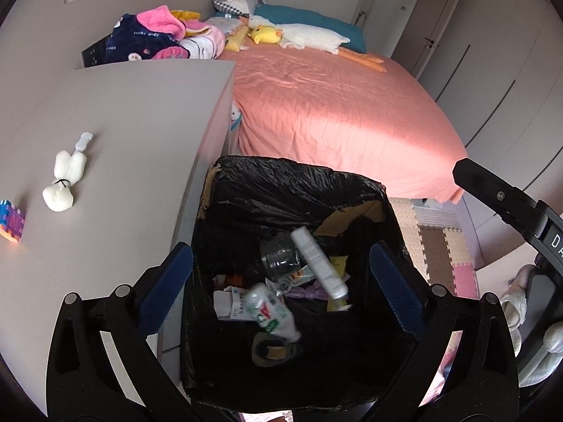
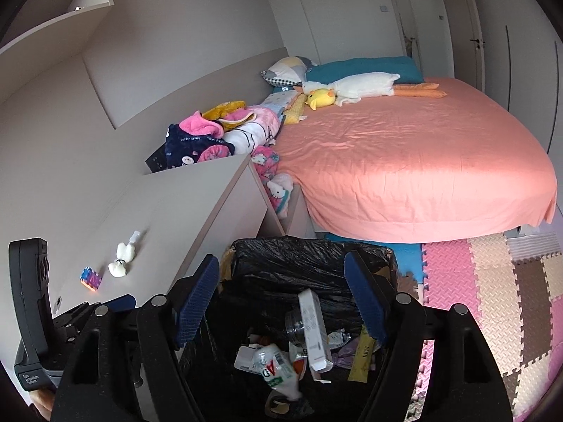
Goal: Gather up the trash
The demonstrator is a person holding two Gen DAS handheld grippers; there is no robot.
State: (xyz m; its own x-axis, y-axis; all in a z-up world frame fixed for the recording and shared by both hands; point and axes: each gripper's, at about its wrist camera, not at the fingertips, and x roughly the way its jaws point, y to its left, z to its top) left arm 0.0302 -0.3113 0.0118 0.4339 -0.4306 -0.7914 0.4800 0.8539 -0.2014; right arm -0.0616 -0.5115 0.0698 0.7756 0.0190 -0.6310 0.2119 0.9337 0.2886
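Observation:
A bin lined with a black bag (image 1: 299, 183) (image 2: 302, 256) stands on the floor beside a grey desk. Inside lie a long white box (image 1: 318, 263) (image 2: 313, 330), a clear plastic cup (image 1: 278, 258) (image 2: 295, 321), a crumpled green-and-red printed wrapper (image 1: 271, 311) (image 2: 274, 365) that looks blurred, and a yellow sachet (image 2: 362, 355). My left gripper (image 1: 281, 263) hangs open over the bin's mouth with nothing between its blue pads. My right gripper (image 2: 281, 270) is open above the same bin, also holding nothing. A white tied bundle (image 1: 65, 183) (image 2: 121, 260) lies on the desk.
The grey desk (image 1: 140, 133) (image 2: 183, 204) also bears a colourful foam block (image 1: 10, 219) (image 2: 90, 277). A bed with a pink sheet (image 1: 334, 112) (image 2: 422, 161), plush toys and clothes lies behind the bin. Foam mats (image 2: 492, 299) cover the floor on the right. Wardrobe doors line the far wall.

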